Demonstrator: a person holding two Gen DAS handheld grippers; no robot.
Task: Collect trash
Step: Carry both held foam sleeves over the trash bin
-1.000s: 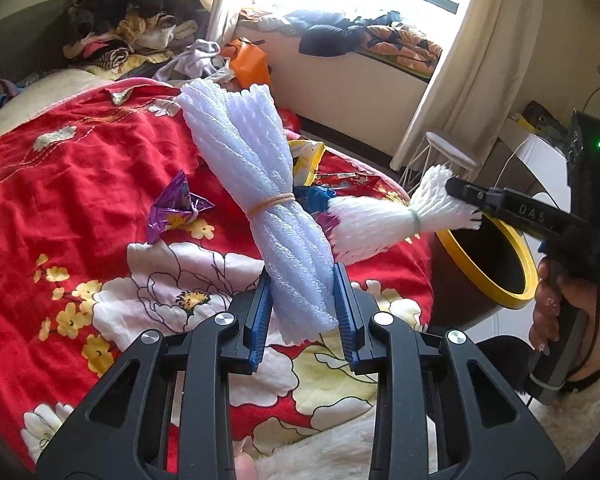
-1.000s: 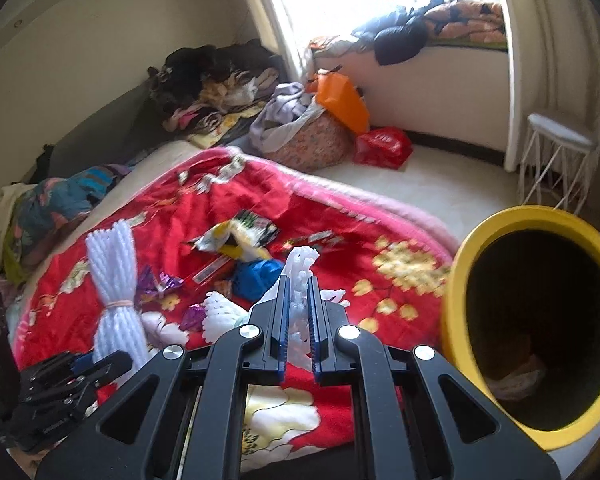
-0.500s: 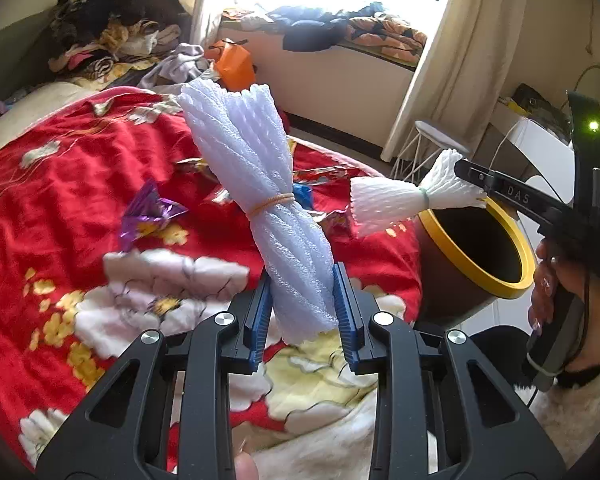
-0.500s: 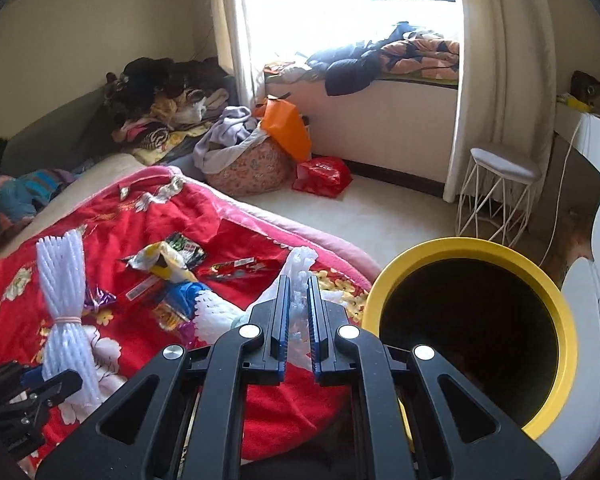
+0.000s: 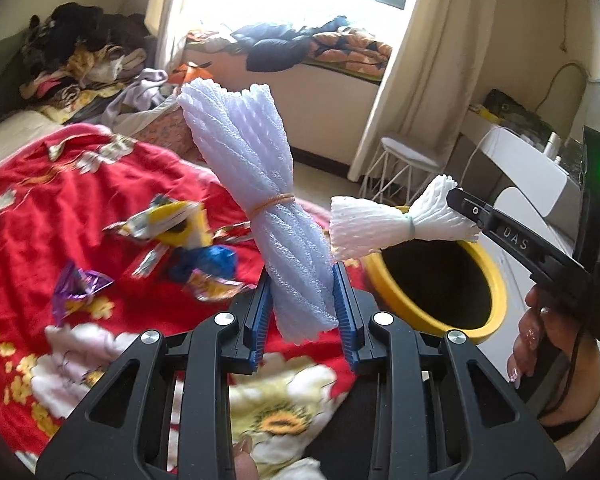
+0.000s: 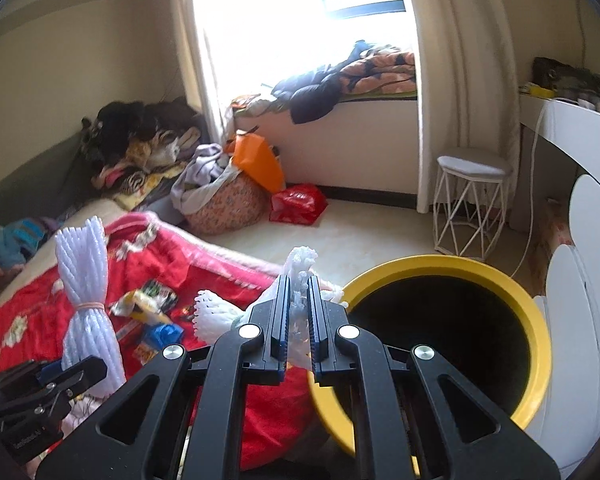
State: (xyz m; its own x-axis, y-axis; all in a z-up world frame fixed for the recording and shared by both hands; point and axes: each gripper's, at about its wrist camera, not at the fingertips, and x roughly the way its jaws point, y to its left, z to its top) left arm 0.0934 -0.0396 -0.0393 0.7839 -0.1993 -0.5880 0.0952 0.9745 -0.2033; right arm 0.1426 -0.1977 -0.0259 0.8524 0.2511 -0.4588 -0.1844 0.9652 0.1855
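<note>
**Ana:** Both tongs are loaded. Left tongs (image 5: 300,304) pinch the lower end of a tall bundle of white foam fruit netting (image 5: 256,184), tied at its waist with a rubber band and standing upright over the red floral blanket (image 5: 32,184). Right tongs (image 6: 298,312), pressed nearly together, pinch the frilled end of a smaller foam net bundle (image 5: 376,222).

**Ben:** And the bin?

**Ana:** Just beside the bed: a dark round bin with a yellow rim (image 6: 540,344), its mouth open. From the left wrist view, the small bundle hangs level over the near part of that rim.

**Ben:** So it looks like the carry step, with the drop not yet made.

**Ana:** That seems right. The right tongs likely need to get the whole bundle above the opening, then spread. The tall one would follow, and its length may call for tipping it in end first.

**Ben:** What is left on the bed?

**Ana:** Candy wrappers: a purple one (image 5: 76,286), a blue one (image 5: 210,262), a yellow packet (image 5: 176,222)
</note>
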